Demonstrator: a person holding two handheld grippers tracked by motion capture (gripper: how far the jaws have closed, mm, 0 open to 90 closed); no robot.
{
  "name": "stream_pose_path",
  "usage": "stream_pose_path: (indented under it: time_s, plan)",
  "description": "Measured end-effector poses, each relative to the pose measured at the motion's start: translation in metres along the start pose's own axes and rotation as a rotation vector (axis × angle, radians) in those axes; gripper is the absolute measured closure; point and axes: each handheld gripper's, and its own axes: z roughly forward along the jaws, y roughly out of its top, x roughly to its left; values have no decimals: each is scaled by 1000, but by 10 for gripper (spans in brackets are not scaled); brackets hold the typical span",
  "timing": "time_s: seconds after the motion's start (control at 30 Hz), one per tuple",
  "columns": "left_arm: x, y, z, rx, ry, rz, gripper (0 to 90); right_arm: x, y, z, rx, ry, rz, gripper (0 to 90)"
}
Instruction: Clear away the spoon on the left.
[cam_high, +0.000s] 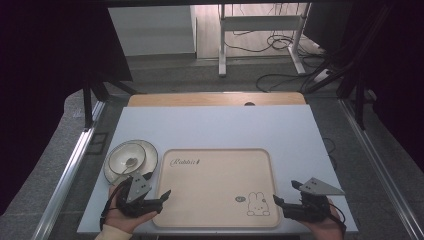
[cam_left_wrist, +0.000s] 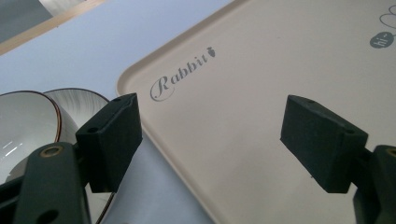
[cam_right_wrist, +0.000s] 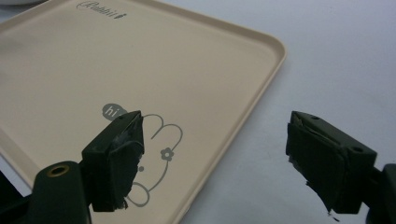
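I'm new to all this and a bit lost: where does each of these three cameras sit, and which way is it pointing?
High view: above the person's side, looking forward and down on the table; both hands show, left gripper and right gripper.
Left gripper view: rides the left gripper, faces the tray corner and bowl; its open jaws show.
Right gripper view: rides the right gripper, faces the tray's rabbit drawing; its open jaws show.
Shared: the tray.
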Motion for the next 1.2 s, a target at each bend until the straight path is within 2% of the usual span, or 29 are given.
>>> stream_pose_path:
  time_s: [0.13,0.2,0.33,0.5,0.63,0.73,0.8,0.83,0.93,1.0,1.1,1.2]
  plan:
    - [0,4,-2,-3,-5,1,204,-2,-1,1,-1,-1,6,199]
    - [0,8,-4,-12,11,-2,202,-4,-1,1,4,1,18,204]
    - [-1,17,-9,-38,5,-21,212,-5,0,0,-5,5,25,205]
    - [-5,27,-6,-1,-19,-14,223,-4,2,-2,-14,10,29,205]
    - [-4,33,-5,19,-33,1,227,-3,2,-1,-14,14,14,205]
    - [0,38,-4,42,-4,14,227,-3,3,-2,-25,21,3,204]
    - [2,40,-4,41,13,-3,225,-3,2,-2,-26,21,2,204]
    - [6,41,-6,34,30,-23,223,-3,2,-3,-23,18,2,204]
    - [10,42,-9,23,47,-25,225,-3,1,-3,-15,15,-2,203]
    - [14,40,-13,15,58,-32,229,-4,0,-3,-12,11,-1,202]
    - [21,32,-24,-11,80,-63,235,-5,-1,-6,-10,4,5,202]
    - [25,30,-29,-9,98,-64,238,-7,-2,-6,-6,-1,6,202]
